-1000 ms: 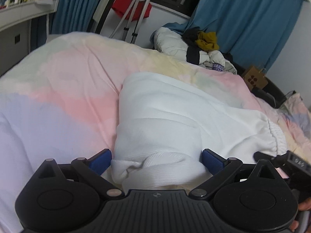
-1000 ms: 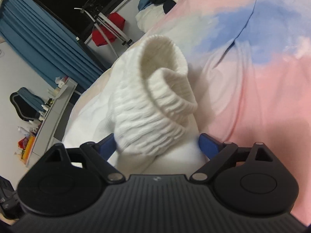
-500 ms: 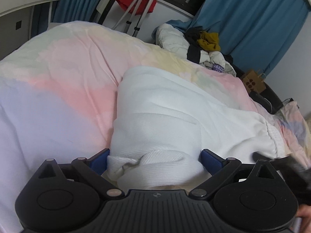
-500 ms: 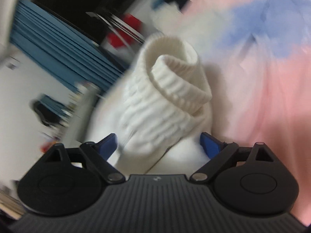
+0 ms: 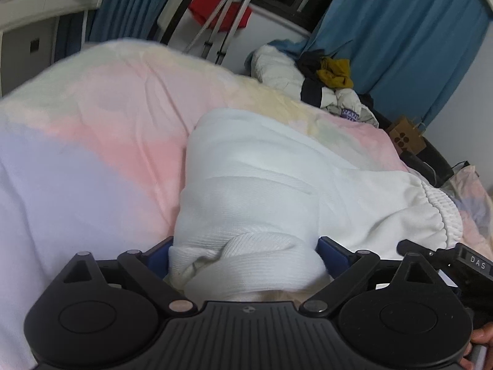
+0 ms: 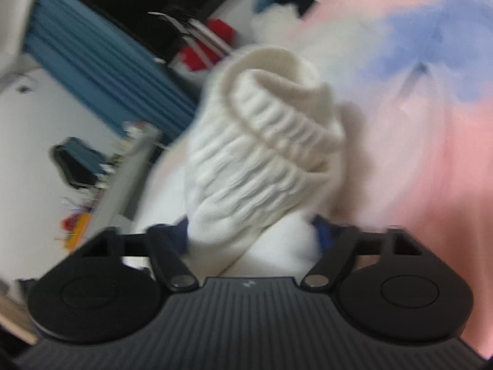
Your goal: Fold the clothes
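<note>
White sweatpants (image 5: 277, 185) lie on a pastel pink, blue and yellow bedspread (image 5: 92, 160). My left gripper (image 5: 246, 256) is shut on a ribbed cuff end of the sweatpants, the cloth bunched between its blue pads. My right gripper (image 6: 252, 231) is shut on the gathered elastic waistband (image 6: 262, 154) of the sweatpants and holds it lifted off the bed; that view is blurred by motion. The right gripper's body also shows at the lower right of the left wrist view (image 5: 446, 262).
A pile of clothes and a white quilted jacket (image 5: 308, 74) lies at the bed's far end. Blue curtains (image 5: 400, 30), a drying rack with a red garment (image 5: 222, 12), a white desk (image 5: 37, 24) and a cardboard box (image 5: 406, 138) surround the bed.
Both grippers keep their hold on the sweatpants. The right gripper has swung with the waistband, blurring its view. The left view has shifted slightly.
</note>
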